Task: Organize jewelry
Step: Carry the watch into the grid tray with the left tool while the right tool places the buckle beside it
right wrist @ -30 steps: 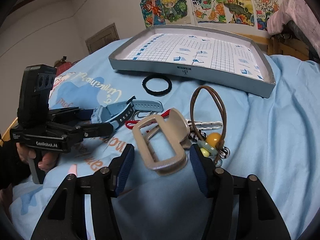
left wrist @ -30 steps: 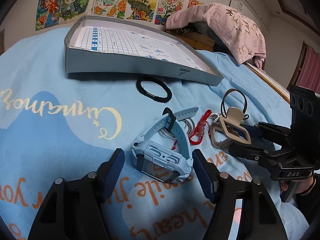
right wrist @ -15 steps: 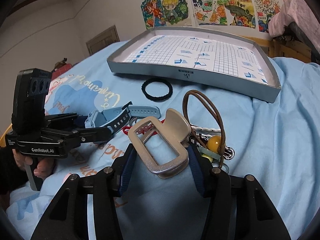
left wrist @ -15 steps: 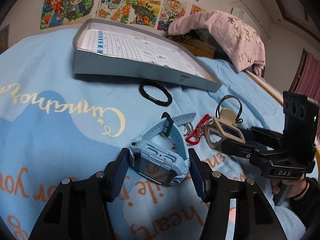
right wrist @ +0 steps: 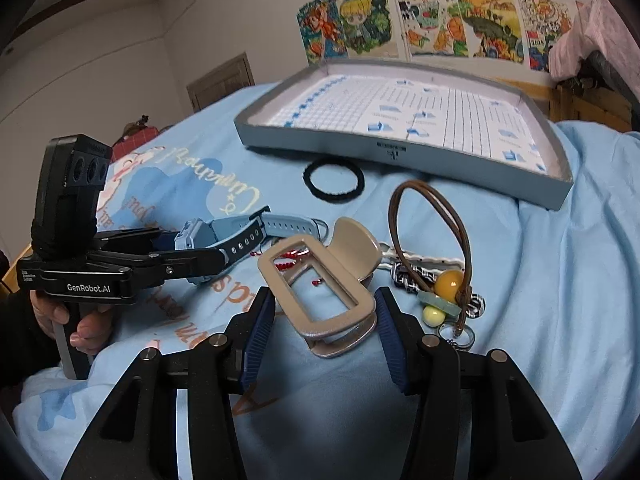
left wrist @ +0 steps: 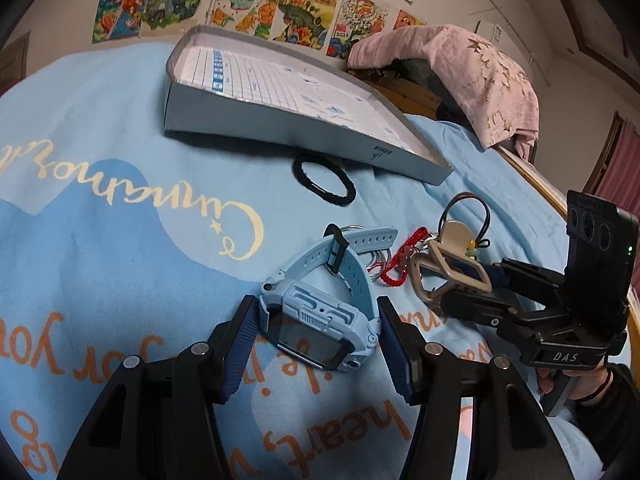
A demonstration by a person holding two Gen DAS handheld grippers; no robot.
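Bedding (left wrist: 120, 208) in pale blue carries a shallow grey tray (left wrist: 280, 132) at the far side. Nearer, the left gripper (left wrist: 318, 338) slants downward, pads pinching a blue watch (left wrist: 320, 316) by its case. Beside it, the right gripper (right wrist: 325, 320) tilts down too, clamping a beige hair clip (right wrist: 320, 292).

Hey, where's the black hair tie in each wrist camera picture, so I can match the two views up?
Left wrist view: the black hair tie lies on the blue blanket just above centre, below the grey tray's near wall.
Right wrist view: it lies at centre, upper half, again just in front of the tray.
Shared landmark: the grey tray, with the hair tie at its near wall in both.
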